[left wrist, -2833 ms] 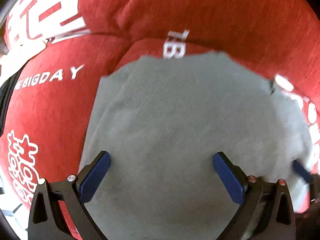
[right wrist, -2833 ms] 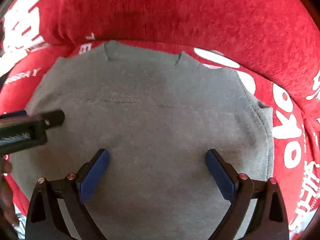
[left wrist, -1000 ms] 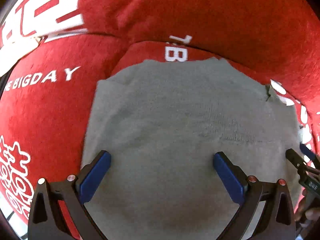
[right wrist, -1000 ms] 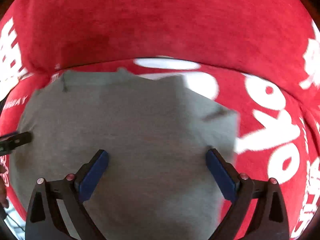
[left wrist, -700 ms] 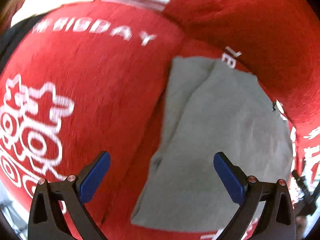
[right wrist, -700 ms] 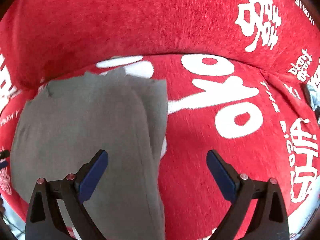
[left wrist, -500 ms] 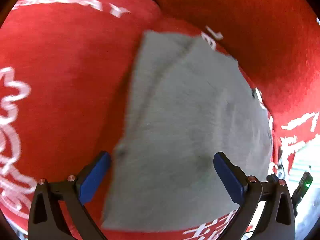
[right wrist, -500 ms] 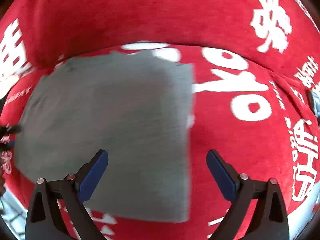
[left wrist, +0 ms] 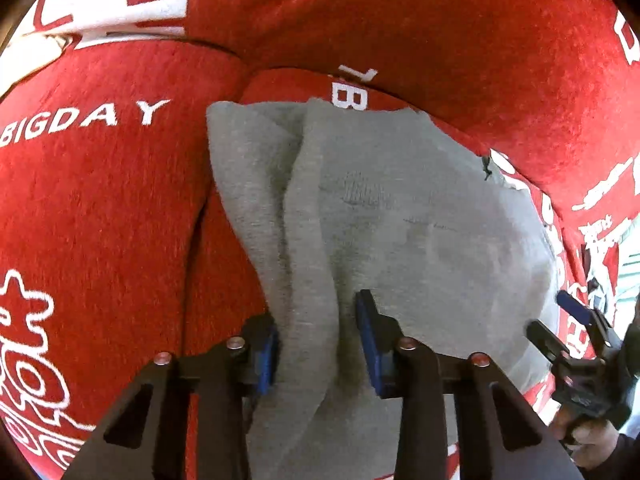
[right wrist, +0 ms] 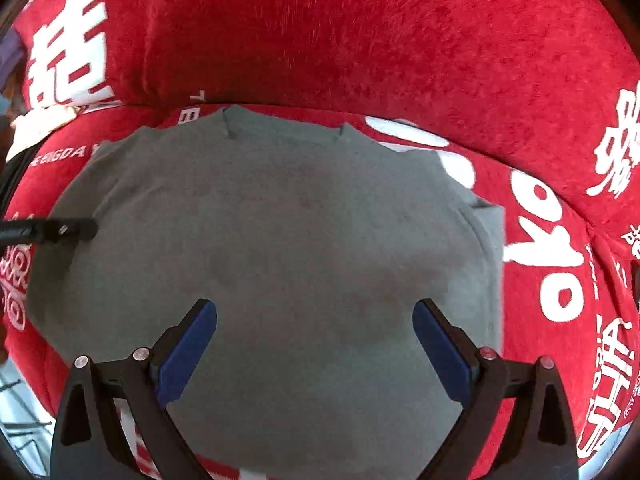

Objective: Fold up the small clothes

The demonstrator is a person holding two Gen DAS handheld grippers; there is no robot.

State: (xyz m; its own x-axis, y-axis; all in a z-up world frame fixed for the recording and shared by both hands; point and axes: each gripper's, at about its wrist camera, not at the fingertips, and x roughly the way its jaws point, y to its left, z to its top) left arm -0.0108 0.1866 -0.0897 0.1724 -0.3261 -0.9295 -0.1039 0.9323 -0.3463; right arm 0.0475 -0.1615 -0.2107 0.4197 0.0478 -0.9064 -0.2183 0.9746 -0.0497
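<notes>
A folded grey garment [left wrist: 420, 220] lies on a red sofa seat [left wrist: 100, 200] with white lettering. My left gripper [left wrist: 316, 340] is shut on the garment's near left edge, with a ridge of grey cloth bunched between its blue pads. In the right wrist view the same grey garment [right wrist: 280, 240] fills the middle. My right gripper [right wrist: 316, 344] is open and empty above the garment's near part. The right gripper also shows at the right edge of the left wrist view [left wrist: 580, 328], and the left gripper's tip shows at the left of the right wrist view [right wrist: 60, 230].
The red sofa backrest [right wrist: 360, 40] rises right behind the garment. A seam between seat cushions [left wrist: 196, 232] runs left of the garment. A strip of pale floor [right wrist: 20, 408] shows past the sofa's front edge.
The left gripper came down onto the garment's left edge and closed on it, bunching the cloth. The right gripper swung back over the garment and stays open.
</notes>
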